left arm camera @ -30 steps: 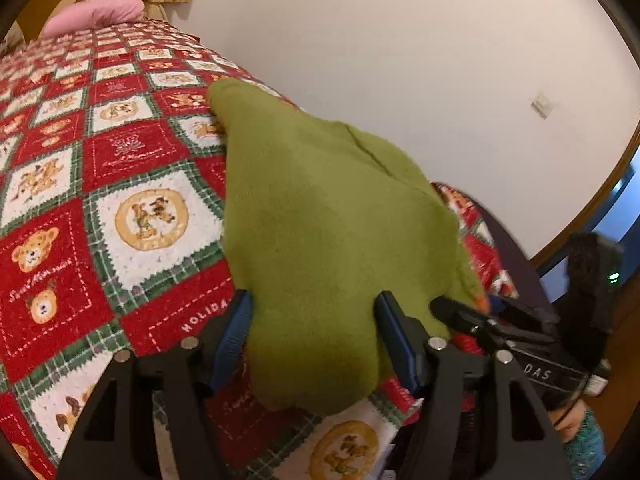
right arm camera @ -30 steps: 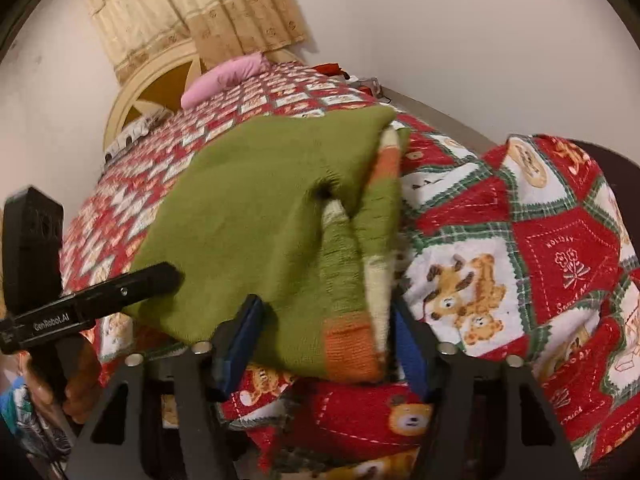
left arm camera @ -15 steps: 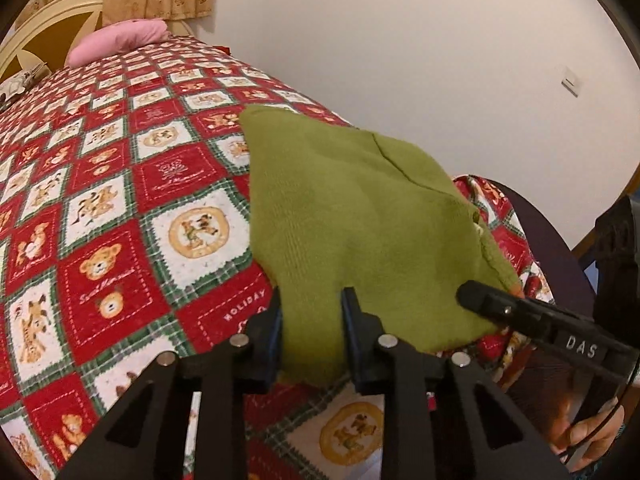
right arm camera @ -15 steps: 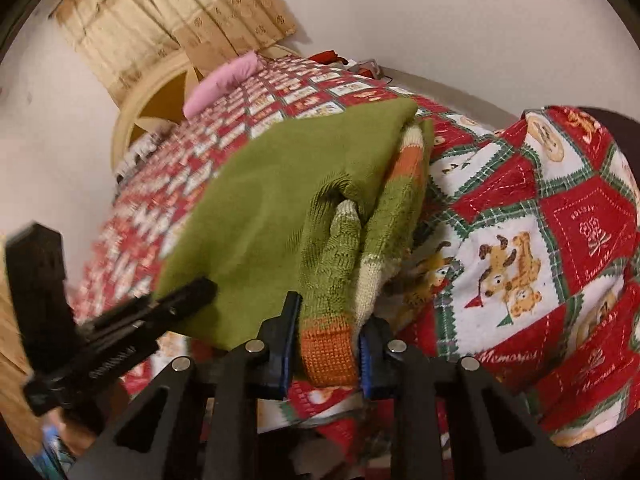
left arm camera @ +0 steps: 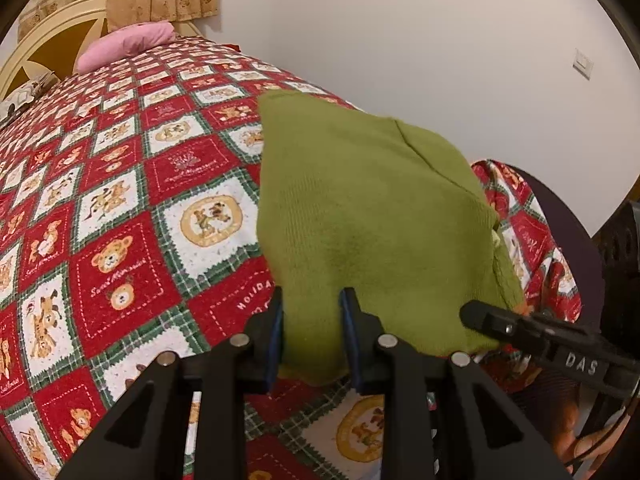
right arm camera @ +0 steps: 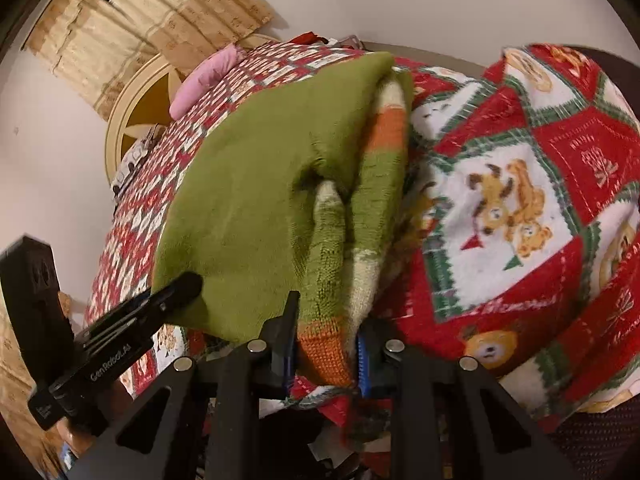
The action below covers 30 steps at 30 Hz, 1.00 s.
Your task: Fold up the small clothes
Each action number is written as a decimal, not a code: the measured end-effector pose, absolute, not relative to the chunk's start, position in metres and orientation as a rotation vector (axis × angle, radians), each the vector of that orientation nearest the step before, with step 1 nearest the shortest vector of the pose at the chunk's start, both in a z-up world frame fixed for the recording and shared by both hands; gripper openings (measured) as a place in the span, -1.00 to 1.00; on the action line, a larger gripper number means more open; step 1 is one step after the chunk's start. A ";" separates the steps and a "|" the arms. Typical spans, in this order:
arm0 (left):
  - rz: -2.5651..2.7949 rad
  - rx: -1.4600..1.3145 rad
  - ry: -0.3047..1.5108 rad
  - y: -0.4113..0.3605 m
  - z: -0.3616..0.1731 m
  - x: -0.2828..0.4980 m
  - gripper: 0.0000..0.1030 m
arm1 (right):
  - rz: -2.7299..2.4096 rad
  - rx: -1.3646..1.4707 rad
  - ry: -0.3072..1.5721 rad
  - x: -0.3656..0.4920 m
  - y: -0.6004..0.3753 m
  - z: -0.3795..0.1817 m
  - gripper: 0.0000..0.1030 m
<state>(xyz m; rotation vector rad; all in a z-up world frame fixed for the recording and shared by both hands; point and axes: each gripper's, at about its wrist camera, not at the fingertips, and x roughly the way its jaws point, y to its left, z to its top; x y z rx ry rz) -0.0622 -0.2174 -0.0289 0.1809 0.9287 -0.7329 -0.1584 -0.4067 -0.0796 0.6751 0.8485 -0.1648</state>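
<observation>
A small green knit sweater (left arm camera: 360,220) with cream and orange striped cuffs lies folded on the red teddy-bear quilt (left arm camera: 120,200). My left gripper (left arm camera: 312,332) is shut on the sweater's near green edge. My right gripper (right arm camera: 326,344) is shut on the near corner, where the orange cuff (right arm camera: 324,348) and the striped sleeve bunch between its pads. The sweater shows in the right wrist view (right arm camera: 248,184) too. Each gripper shows in the other's view: the right one (left arm camera: 492,320) and the left one (right arm camera: 176,292).
The quilt (right arm camera: 520,208) hangs over the bed's near edge. A pink pillow (left arm camera: 128,44) and a cream headboard (left arm camera: 44,48) lie at the far end under beige curtains (right arm camera: 140,20). A white wall (left arm camera: 400,40) runs along the right side.
Both grippers, open around the sweater's near edge a second ago, have closed on it. The near edge has risen slightly and the cuff end has bunched up.
</observation>
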 end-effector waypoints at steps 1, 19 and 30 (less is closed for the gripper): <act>-0.731 0.173 0.931 -0.216 -0.027 -0.060 -0.46 | -0.151 0.680 0.846 -0.158 -0.405 -0.078 -0.54; -0.770 0.112 0.795 -0.226 0.024 0.001 -0.09 | -0.201 0.655 0.661 -0.142 -0.493 -0.024 0.26; -0.666 0.149 0.870 -0.276 -0.028 0.020 0.41 | -0.161 0.689 0.845 -0.024 -0.545 -0.073 -0.46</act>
